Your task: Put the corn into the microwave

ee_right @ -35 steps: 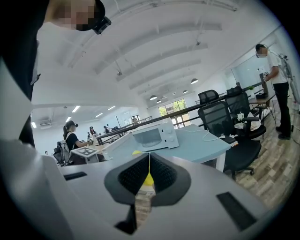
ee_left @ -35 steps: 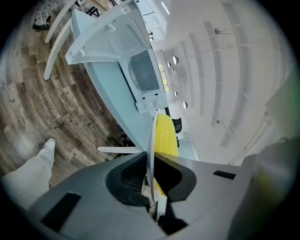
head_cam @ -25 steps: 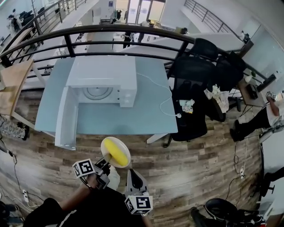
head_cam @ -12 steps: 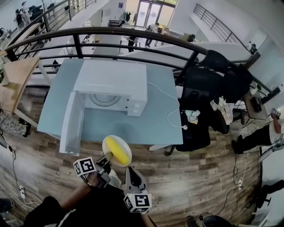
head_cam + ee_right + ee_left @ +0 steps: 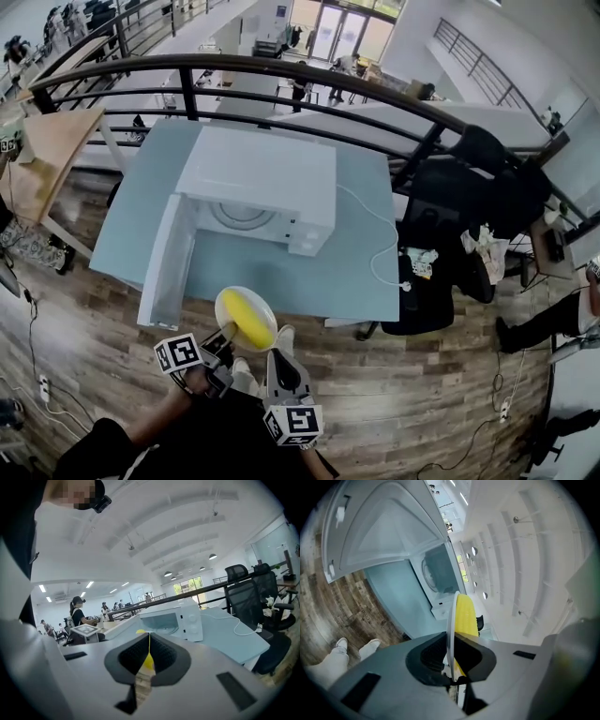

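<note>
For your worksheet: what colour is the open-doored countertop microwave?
White microwave, clearest in head view.

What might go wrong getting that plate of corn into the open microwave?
The left gripper pinches the plate only at its rim, so it could tip and the corn roll off. The door of the microwave stands open on the left; the plate might knock it going in.

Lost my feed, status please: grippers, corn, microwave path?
Left gripper jaws shut on plate rim, corn on it. Right gripper shut, empty. Microwave door open, nothing in the path.
</note>
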Available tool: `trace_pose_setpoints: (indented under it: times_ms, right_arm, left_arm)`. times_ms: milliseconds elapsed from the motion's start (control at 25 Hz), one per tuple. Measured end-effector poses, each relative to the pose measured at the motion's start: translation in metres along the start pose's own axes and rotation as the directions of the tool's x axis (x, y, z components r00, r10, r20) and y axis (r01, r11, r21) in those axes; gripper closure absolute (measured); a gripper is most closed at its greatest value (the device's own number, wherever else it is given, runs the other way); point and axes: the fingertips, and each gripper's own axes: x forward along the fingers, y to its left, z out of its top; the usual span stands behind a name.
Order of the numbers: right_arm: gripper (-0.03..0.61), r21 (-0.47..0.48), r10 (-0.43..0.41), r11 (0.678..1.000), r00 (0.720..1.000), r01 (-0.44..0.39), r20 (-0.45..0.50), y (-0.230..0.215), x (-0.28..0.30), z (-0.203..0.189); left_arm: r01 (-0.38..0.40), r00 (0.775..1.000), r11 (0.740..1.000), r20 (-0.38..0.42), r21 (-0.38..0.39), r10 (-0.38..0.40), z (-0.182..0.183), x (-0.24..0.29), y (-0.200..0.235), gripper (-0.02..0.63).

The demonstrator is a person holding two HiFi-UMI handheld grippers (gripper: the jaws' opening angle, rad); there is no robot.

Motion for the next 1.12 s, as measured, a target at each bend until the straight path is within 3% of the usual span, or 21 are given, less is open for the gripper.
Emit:
trace_pose_setpoints:
  times_ms: [640, 1120]
  right_arm:
    - [0.568, -0.029, 0.19, 0.981, 0.978, -0.193, -0.083, -0.011, 0.09, 0.017]
    - [0.568, -0.087, 0.293, 0.948, 0.946, -0.306, -0.139, -0.033, 0.156, 0.046]
  left_arm:
    - [-0.05, 0.99, 0.997, 0.126, -0.051, 0.056, 0.048, 0.035, 0.014, 0.586]
    - [-0.065, 0.961, 0.989, 0.258, -0.135, 0.098, 0.088, 0.071, 0.025, 0.586]
